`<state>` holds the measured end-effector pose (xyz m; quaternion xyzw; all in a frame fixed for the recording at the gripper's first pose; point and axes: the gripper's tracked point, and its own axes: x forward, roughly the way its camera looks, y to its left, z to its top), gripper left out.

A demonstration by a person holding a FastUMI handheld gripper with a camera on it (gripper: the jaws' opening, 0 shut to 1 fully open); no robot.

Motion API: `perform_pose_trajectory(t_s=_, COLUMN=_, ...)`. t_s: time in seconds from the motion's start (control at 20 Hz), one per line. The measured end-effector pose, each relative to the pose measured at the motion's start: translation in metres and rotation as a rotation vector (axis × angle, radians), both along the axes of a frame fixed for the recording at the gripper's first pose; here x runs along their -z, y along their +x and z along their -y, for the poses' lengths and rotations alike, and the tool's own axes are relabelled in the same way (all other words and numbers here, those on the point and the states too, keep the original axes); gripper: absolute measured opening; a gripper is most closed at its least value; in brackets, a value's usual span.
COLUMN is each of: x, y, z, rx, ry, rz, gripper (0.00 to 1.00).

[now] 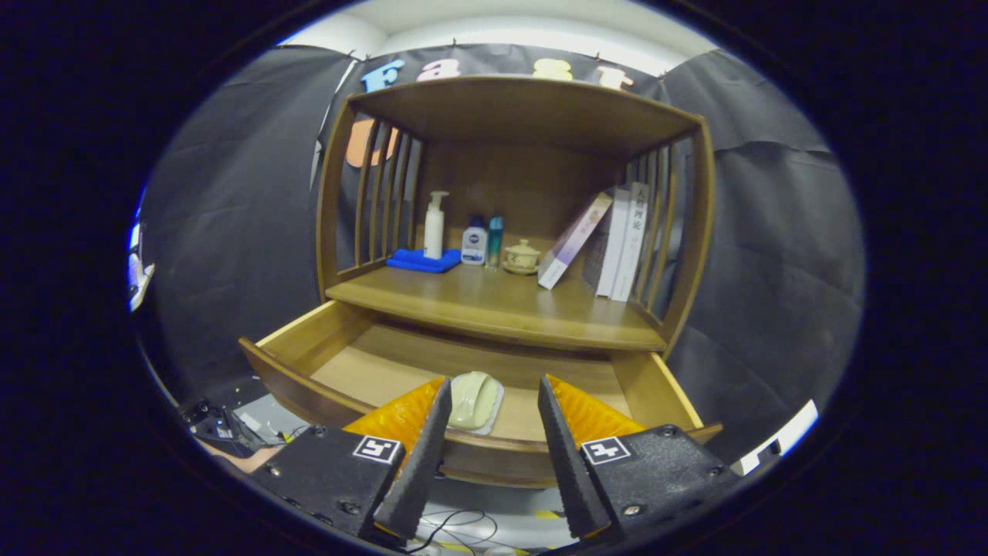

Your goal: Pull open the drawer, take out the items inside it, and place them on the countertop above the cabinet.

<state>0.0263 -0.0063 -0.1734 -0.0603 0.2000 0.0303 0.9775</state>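
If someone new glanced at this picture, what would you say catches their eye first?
Probably the pulled-open wooden drawer of the wooden cabinet, with a pale green mouse-shaped object lying near its front, just ahead of the open gripper and between its fingers. Next, the countertop above, with a white pump bottle on a blue cloth and leaning books.

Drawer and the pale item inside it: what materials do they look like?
Drawer: wood, satin varnish, visible grain, lighter bottom panel. Pale item: looks like smooth glossy plastic, possibly silicone, lying on a flat grey pad; unsure. Hand-held gripper open, fingers above the drawer front.
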Motion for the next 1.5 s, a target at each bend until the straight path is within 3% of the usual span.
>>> perform_pose_trajectory(t_s=0.45, x=0.043, y=0.069, z=-0.027, rx=-0.076, ry=0.047, rz=-0.349, gripper=0.73)
perform_pose_trajectory(t_s=0.65, x=0.071, y=0.084, z=-0.026, rx=-0.039, ry=0.092, rz=-0.528, gripper=0.71)
perform_pose_trajectory(t_s=1.15, x=0.110, y=0.102, z=-0.018, rx=0.004, ry=0.056, rz=-0.757, gripper=0.61)
perform_pose_trajectory(t_s=1.25, x=0.113, y=0.105, z=-0.014, rx=0.024, ry=0.036, rz=-0.777, gripper=0.50)
perform_pose_trajectory(t_s=1.3, x=0.115, y=0.105, z=-0.012, rx=0.030, ry=0.027, rz=-0.788, gripper=0.37)
perform_pose_trajectory(t_s=1.4, x=0.114, y=0.105, z=-0.011, rx=0.035, ry=0.022, rz=-0.812, gripper=0.27)
perform_pose_trajectory(t_s=1.5, x=0.113, y=0.104, z=-0.010, rx=0.029, ry=0.019, rz=-0.825, gripper=0.23)
